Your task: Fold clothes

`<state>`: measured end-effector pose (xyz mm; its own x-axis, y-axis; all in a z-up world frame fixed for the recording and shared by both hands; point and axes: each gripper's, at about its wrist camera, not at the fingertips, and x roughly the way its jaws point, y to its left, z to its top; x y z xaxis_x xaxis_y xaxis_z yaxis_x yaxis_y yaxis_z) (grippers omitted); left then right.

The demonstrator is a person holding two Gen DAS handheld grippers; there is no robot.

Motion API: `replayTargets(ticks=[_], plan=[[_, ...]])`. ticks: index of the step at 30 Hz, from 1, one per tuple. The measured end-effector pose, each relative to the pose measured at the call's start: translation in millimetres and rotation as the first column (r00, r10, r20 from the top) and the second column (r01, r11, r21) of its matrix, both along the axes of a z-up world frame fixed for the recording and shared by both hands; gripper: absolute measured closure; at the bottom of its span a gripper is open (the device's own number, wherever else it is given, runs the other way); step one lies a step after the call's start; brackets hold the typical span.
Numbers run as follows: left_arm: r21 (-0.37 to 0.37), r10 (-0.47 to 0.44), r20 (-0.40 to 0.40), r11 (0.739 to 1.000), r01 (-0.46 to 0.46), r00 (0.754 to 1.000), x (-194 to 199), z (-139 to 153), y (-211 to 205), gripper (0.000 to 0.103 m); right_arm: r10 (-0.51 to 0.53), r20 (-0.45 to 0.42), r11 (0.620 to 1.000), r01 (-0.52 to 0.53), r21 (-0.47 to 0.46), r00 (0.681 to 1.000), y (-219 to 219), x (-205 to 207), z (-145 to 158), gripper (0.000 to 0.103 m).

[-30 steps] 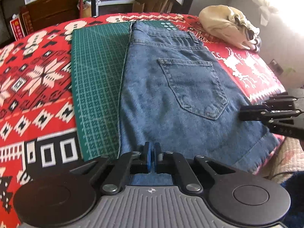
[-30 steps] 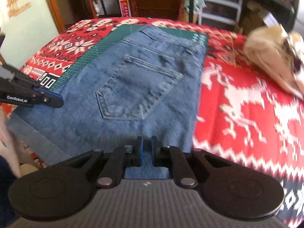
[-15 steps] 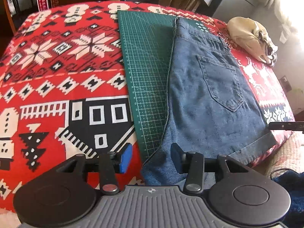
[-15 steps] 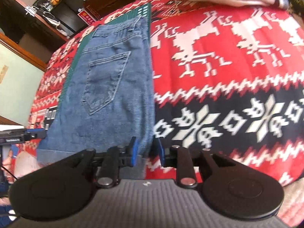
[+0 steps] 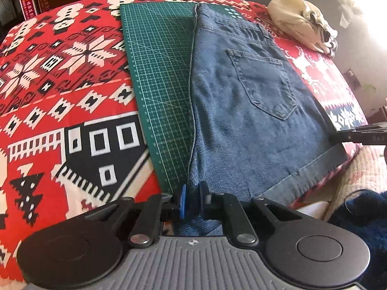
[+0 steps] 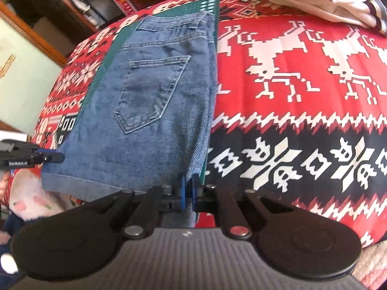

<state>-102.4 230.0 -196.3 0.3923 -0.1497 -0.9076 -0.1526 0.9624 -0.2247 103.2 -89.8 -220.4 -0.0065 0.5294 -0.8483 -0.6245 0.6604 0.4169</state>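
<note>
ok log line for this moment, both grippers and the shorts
step: fold clothes | left gripper: shut on blue denim shorts hem corner | right gripper: shut on opposite corner | shorts flat on green cutting mat

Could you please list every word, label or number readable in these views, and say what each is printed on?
"GenRobot.AI": white lettering on the side of the left tongs, seen from the right wrist.
"DAS": partial light lettering on the right tongs, cut off at the frame edge.
Red box behind the table: gold characters, too blurred to read.
Cutting mat: grid markings only; any numbers too small to read.
</note>
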Motion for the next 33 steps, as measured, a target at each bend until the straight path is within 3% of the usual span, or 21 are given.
replayTargets(ticks=[4,8,13,17,21,24,27,30,33], plan=[[-0.037,-0.005,-0.025,0.999,0.004,1.0,-11,-1,2,0.092,0.037,0.009,0.999,-0.037,-0.013,0.999,-3,-7,5,0.096],[-0.061,0.05,-0.032,0.997,-0.052,0.998,-14,-4,12,0.088,-0.006,0.026,1.0,0.006,-0.009,1.0,-16,-3,10,0.091],[-0.008,0.09,0.076,0.996,-0.09,0.993,-5,26,24,0.088,0.009,0.184,1.0,-0.014,0.024,0.983,-7,7,39,0.09],[-0.068,0.105,0.216,0.993,-0.092,0.971,35,43,18,0.093,0.063,0.279,0.991,-0.094,0.099,0.958,28,13,52,0.091],[-0.121,0.059,0.248,0.992,-0.029,0.967,89,34,-13,0.098,0.138,0.331,0.971,-0.194,0.141,0.933,79,14,51,0.093],[-0.139,-0.012,0.231,0.989,0.045,0.973,127,22,-39,0.098,0.186,0.34,0.964,-0.239,0.12,0.922,112,15,38,0.094],[-0.111,-0.05,0.178,0.991,0.071,0.983,149,6,-54,0.099,0.214,0.324,0.964,-0.252,0.08,0.921,131,19,21,0.094],[-0.084,-0.062,0.136,0.994,0.073,0.989,158,-9,-58,0.099,0.225,0.334,0.967,-0.252,0.038,0.915,129,22,5,0.098],[-0.088,-0.059,0.136,0.994,0.071,0.989,156,-18,-51,0.1,0.193,0.32,0.973,-0.224,0.062,0.928,112,29,1,0.103]])
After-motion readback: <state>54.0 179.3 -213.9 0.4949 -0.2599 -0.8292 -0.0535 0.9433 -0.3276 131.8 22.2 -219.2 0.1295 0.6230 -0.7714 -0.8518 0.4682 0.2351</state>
